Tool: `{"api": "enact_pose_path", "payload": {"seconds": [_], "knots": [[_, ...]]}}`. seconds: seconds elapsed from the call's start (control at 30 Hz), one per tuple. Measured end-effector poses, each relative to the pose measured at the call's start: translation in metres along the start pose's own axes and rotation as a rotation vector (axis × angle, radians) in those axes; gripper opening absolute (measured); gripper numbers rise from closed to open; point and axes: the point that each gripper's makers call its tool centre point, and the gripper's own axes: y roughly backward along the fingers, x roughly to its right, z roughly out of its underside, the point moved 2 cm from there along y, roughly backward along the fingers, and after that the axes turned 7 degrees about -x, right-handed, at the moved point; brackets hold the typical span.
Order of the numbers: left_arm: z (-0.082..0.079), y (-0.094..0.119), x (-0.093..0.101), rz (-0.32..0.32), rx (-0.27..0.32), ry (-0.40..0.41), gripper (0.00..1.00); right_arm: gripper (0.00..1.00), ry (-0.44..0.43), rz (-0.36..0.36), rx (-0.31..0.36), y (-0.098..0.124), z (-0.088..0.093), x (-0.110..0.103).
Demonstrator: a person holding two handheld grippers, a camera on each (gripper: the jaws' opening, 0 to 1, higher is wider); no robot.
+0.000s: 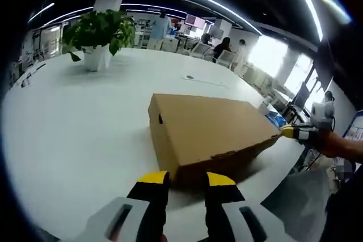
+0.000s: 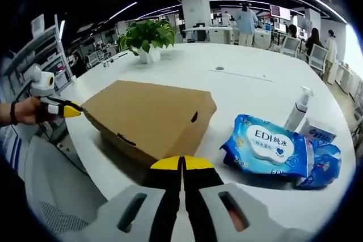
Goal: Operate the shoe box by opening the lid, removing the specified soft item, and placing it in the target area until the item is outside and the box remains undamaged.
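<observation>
A brown cardboard shoe box (image 1: 210, 131) lies with its lid down on the white table (image 1: 74, 134). My left gripper (image 1: 187, 181) stands open just short of the box's near end, with nothing between its yellow tips. My right gripper (image 1: 295, 133), held in a hand, comes in from the right with its tip at the box's corner. In the right gripper view the box (image 2: 150, 117) lies just beyond my right gripper (image 2: 182, 164), whose yellow tips press together on nothing. There the left gripper (image 2: 69, 110) touches the box's left corner. The box's contents are hidden.
A blue pack of wet wipes (image 2: 272, 148), a spray bottle (image 2: 299, 109) and a small white carton (image 2: 320, 131) lie right of the box. A potted plant (image 1: 99, 35) stands far back. A grey chair (image 2: 51, 196) sits by the table edge. People sit at distant desks.
</observation>
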Motion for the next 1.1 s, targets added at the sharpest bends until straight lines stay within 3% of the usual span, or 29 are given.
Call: {"api": "enact_pose_path", "payload": {"seconds": [0.17, 0.3, 0.4, 0.47, 0.87, 1.0, 1.1], "knots": [[-0.015, 0.008, -0.003, 0.002, 0.093, 0.124, 0.27, 0.01, -0.136, -0.013, 0.043, 0.007, -0.006, 0.003], [-0.021, 0.005, -0.007, -0.006, 0.111, 0.166, 0.3, 0.11, -0.231, -0.036, 0.075, 0.005, -0.013, 0.003], [-0.022, -0.001, -0.007, -0.007, 0.109, 0.189, 0.33, 0.23, -0.268, -0.06, 0.068, 0.0, -0.012, -0.001], [-0.022, -0.004, -0.007, -0.008, 0.105, 0.207, 0.34, 0.26, -0.267, -0.061, 0.063, -0.003, -0.011, -0.005], [-0.009, -0.022, -0.004, -0.014, 0.027, 0.211, 0.35, 0.25, -0.305, -0.086, 0.02, -0.016, 0.003, -0.013], [-0.006, -0.028, 0.001, -0.009, -0.011, 0.166, 0.29, 0.22, -0.291, -0.094, -0.005, -0.02, 0.01, -0.015], [-0.008, -0.03, 0.001, -0.019, -0.017, 0.148, 0.3, 0.17, -0.311, -0.111, 0.011, -0.022, 0.008, -0.02]]}}
